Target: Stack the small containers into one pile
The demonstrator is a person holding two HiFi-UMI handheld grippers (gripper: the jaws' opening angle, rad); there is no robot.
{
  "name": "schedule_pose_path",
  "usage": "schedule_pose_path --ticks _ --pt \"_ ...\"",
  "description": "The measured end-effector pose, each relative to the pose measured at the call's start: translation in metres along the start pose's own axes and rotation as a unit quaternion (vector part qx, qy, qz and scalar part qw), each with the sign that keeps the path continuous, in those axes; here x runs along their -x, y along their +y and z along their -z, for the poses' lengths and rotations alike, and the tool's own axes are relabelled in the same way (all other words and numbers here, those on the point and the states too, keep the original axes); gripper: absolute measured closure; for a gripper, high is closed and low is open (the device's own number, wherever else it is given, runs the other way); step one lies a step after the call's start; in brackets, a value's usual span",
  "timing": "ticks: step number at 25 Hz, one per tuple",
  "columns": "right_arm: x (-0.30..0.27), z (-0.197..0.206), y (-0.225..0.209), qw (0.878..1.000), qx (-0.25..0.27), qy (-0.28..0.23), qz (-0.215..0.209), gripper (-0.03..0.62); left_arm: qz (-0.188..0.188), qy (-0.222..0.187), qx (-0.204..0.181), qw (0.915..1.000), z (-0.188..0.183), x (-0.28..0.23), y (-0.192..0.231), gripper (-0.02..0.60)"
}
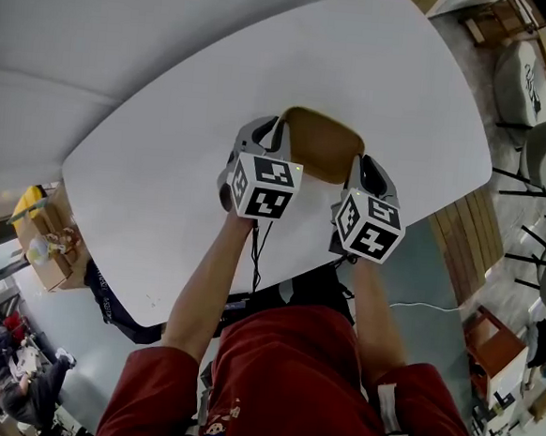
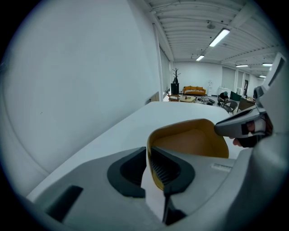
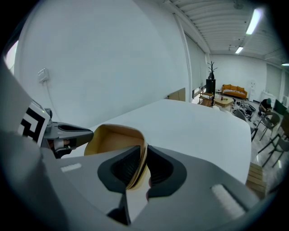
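A tan, thin-walled small container (image 1: 321, 146) sits on the white table (image 1: 165, 157), between my two grippers. My left gripper (image 1: 278, 133) is at its left rim; in the left gripper view the jaws (image 2: 148, 155) pinch the near wall of the container (image 2: 194, 142). My right gripper (image 1: 360, 167) is at the right rim. The right gripper view shows its jaws (image 3: 143, 158) closed on the container's (image 3: 110, 137) wall, whose edge looks layered, as of several nested walls. Each gripper's tip is seen across the container in the other's view.
The table's near edge runs just under my arms. On the floor to the left is a cardboard box (image 1: 50, 242); to the right are a wooden stool (image 1: 493, 347) and chairs (image 1: 523, 86). A white wall borders the table's far side.
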State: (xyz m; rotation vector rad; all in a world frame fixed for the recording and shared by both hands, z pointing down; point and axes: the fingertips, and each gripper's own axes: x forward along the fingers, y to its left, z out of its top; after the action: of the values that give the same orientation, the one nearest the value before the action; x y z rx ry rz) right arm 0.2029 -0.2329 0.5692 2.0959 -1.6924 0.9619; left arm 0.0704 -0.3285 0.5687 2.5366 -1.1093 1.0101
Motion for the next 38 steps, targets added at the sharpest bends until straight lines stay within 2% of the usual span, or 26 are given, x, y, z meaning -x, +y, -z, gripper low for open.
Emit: schedule_pose_path --ticks 4,11,15,21,25,33,38 --pt "0.0 0.001 0.0 1.0 0.002 0.003 -0.001 0.563 0.01 0.012 0.001 0.9999 0.005 -0.004 -0.005 0.546" --pt "0.006 -0.005 0.006 0.999 -0.031 0.022 -0.026 0.569 -0.006 -0.014 -0.006 0.9999 -0.011 0.013 0.001 0.549" --pt "0.012 -0.004 0.008 0.998 -0.042 0.037 -0.037 0.568 -0.008 -0.015 -0.005 0.9998 -0.013 0.02 0.0 0.551" --pt "0.012 0.012 0.008 0.996 -0.039 0.075 -0.037 0.565 0.023 0.027 0.018 0.9992 0.004 0.014 -0.003 0.552" --pt "0.008 0.017 0.008 0.995 -0.025 0.091 -0.035 0.563 0.036 0.055 0.015 0.9977 0.014 0.009 -0.004 0.549" --pt "-0.003 0.028 0.008 0.993 0.01 0.111 -0.029 0.543 0.04 0.08 0.015 0.9959 0.027 0.0 -0.005 0.548" --pt "-0.007 0.036 0.008 0.994 0.027 0.104 -0.02 0.531 0.031 0.081 0.008 0.9962 0.037 -0.005 -0.006 0.545"
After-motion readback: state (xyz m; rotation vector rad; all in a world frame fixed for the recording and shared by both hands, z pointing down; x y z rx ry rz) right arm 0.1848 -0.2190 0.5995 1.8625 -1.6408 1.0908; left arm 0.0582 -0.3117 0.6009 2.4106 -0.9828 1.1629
